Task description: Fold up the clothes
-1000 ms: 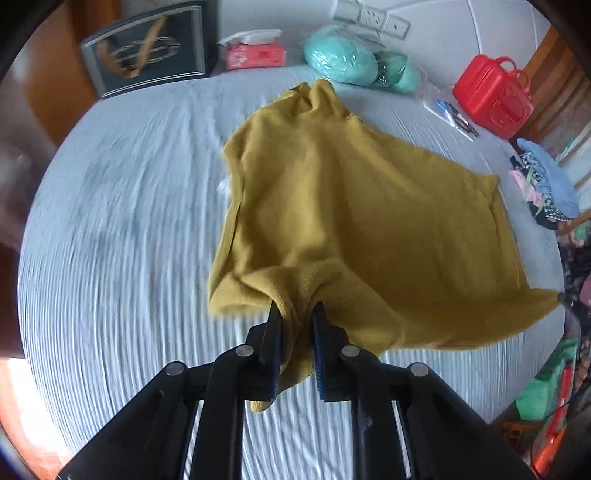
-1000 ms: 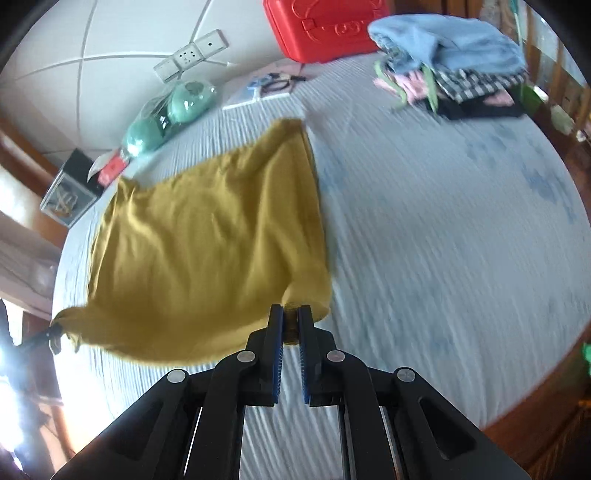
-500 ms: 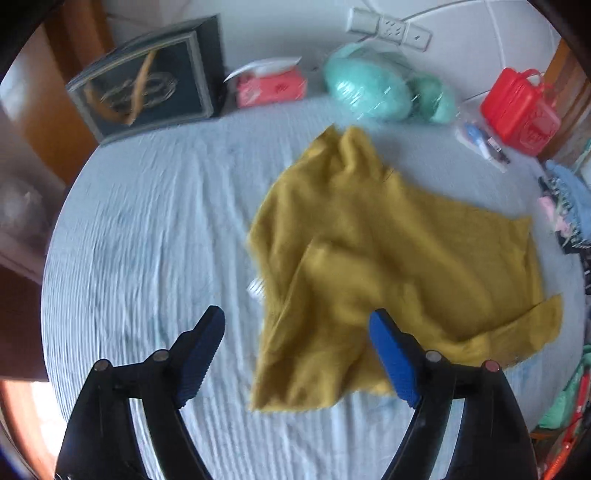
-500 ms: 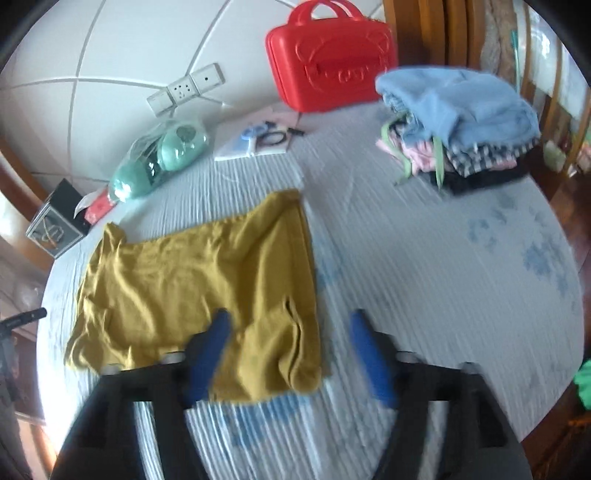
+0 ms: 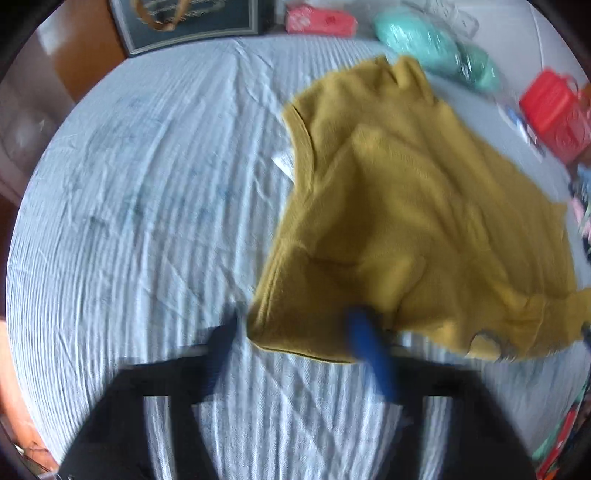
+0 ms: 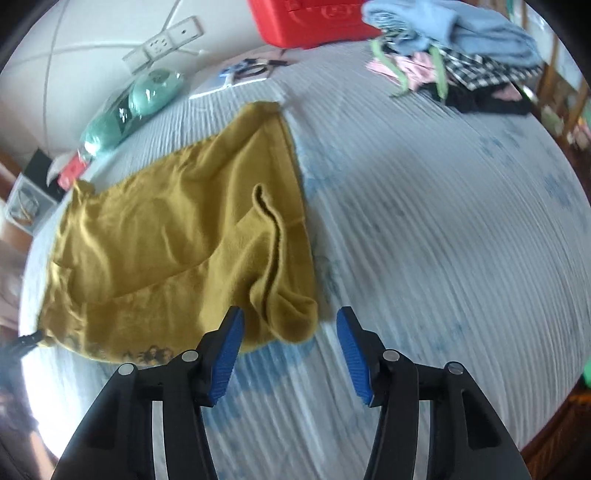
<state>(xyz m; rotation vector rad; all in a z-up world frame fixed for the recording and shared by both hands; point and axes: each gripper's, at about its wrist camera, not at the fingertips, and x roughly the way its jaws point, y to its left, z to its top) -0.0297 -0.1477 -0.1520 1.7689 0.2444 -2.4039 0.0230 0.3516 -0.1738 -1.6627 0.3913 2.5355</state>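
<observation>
Here, the mustard-yellow top [image 6: 177, 236] lies spread and partly folded over itself on the pale blue bed sheet [image 6: 443, 221], its near edge turned up in a loose roll. Your right hand-held gripper [image 6: 290, 345] hovers just over that rolled corner with its blue pads [image 6: 227, 354] apart and closing, gripping nothing, while your left hand-held gripper [image 5: 295, 350], badly blurred, is also closing, its pads on either side of the other near corner; whether they touch the cloth you cannot tell. Farther off sit a red case [image 6: 310, 18], a pile of clothes [image 6: 461, 55] and a mint-green bundle [image 6: 129, 110].
</observation>
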